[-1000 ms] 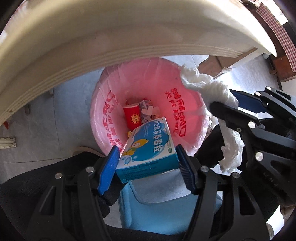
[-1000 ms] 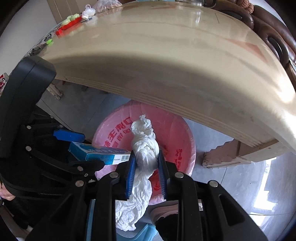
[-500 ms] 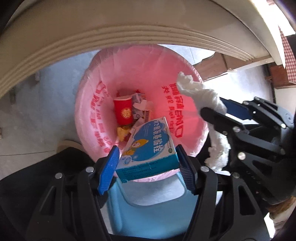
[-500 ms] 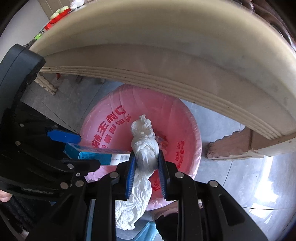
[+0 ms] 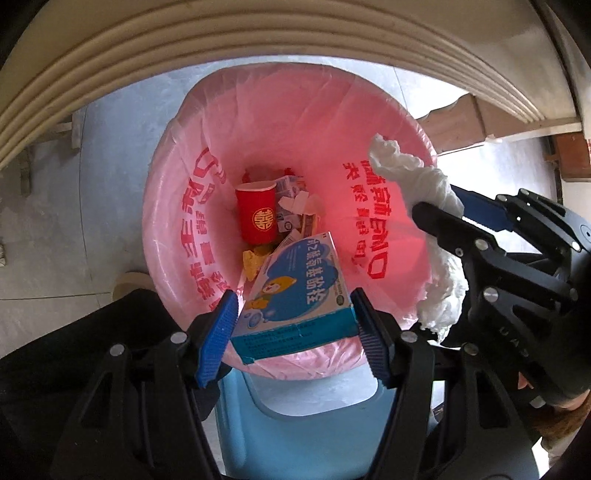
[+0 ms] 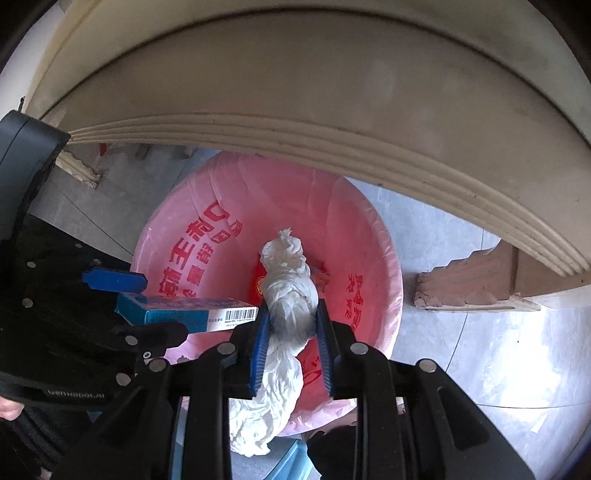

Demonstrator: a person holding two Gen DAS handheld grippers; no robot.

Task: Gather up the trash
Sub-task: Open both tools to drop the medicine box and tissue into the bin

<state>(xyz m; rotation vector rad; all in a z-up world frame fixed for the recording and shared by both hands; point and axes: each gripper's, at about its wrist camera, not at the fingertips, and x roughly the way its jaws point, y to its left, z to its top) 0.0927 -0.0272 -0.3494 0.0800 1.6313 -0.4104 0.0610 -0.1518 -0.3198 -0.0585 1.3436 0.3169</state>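
A round bin lined with a pink bag (image 5: 207, 122) (image 6: 354, 221) stands on the floor under the table edge. In it lie a red paper cup (image 5: 256, 218), wrappers and scraps. My left gripper (image 5: 293, 314) is shut on a blue and white medicine box (image 5: 299, 291), held over the bin's near rim; that box (image 6: 184, 312) shows side-on in the right wrist view. My right gripper (image 6: 291, 325) is shut on a twisted white tissue wad (image 6: 290, 291), also over the bin. The tissue (image 5: 417, 173) and right gripper (image 5: 454, 210) appear at the right of the left wrist view.
The cream table edge (image 5: 258, 33) (image 6: 332, 122) arches close above the bin. A blue plastic stool (image 5: 303, 435) sits just below the grippers. A carved table leg (image 6: 472, 280) stands right of the bin on the grey tile floor (image 5: 74, 221).
Both grippers have sunk toward the bin under the table edge, each with its item still held. The bin's mouth looms larger and more of its contents show.
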